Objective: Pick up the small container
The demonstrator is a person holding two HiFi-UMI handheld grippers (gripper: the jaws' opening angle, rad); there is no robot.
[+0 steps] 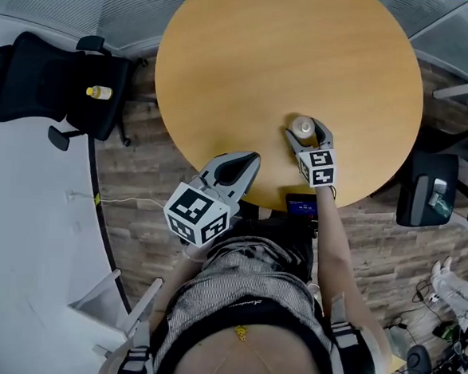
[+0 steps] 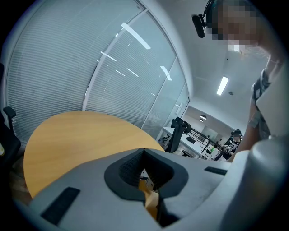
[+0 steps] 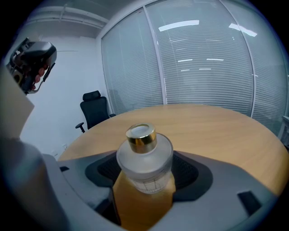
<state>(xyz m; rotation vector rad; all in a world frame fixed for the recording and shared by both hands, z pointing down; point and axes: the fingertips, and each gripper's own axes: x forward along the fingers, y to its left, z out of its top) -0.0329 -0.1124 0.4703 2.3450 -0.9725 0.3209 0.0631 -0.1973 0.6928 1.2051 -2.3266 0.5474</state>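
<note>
The small container (image 1: 304, 127) is a frosted glass bottle with a gold cap (image 3: 141, 136). It stands upright near the front right of the round wooden table (image 1: 291, 58). My right gripper (image 1: 306, 132) has a jaw on each side of it. In the right gripper view both pads press against the container's (image 3: 144, 158) sides. My left gripper (image 1: 247, 162) hovers over the table's front edge, a little left of the container. It is shut, with nothing between its fingers (image 2: 128, 168).
A black office chair (image 1: 57, 82) with a small yellow bottle (image 1: 99, 93) on its seat stands left of the table. Another chair (image 1: 429, 196) stands at the right. A dark device (image 1: 301, 204) sits by the table's near edge. A white curved counter (image 1: 22, 247) runs along the left.
</note>
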